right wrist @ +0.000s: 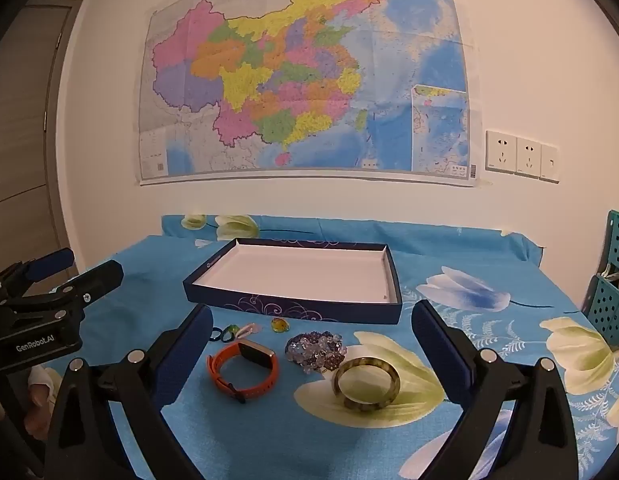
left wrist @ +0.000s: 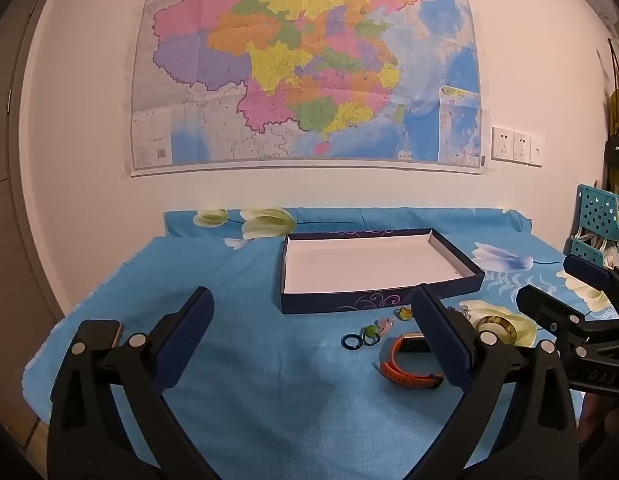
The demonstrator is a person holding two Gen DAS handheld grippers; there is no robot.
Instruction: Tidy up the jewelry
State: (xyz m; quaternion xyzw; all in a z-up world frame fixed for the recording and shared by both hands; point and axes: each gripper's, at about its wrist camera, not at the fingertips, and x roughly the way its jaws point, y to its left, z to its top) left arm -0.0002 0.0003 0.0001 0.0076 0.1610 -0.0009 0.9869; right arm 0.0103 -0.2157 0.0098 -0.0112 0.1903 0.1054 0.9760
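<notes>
While box (right wrist: 292, 306) lies crosswise, watch (right wrist: 242, 372) strap loops sideways.

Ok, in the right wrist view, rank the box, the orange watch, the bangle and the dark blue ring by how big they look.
1. Box
2. Watch and bangle: look about alike, too close to rank
3. Ring, by far the smallest

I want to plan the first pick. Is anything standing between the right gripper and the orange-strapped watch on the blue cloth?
Nothing visible blocks it. The open right gripper hangs above the cloth, and the orange-strapped watch lies bare between its fingers' lines. The purple bead bracelet lies beside the watch, apart from it.
</notes>
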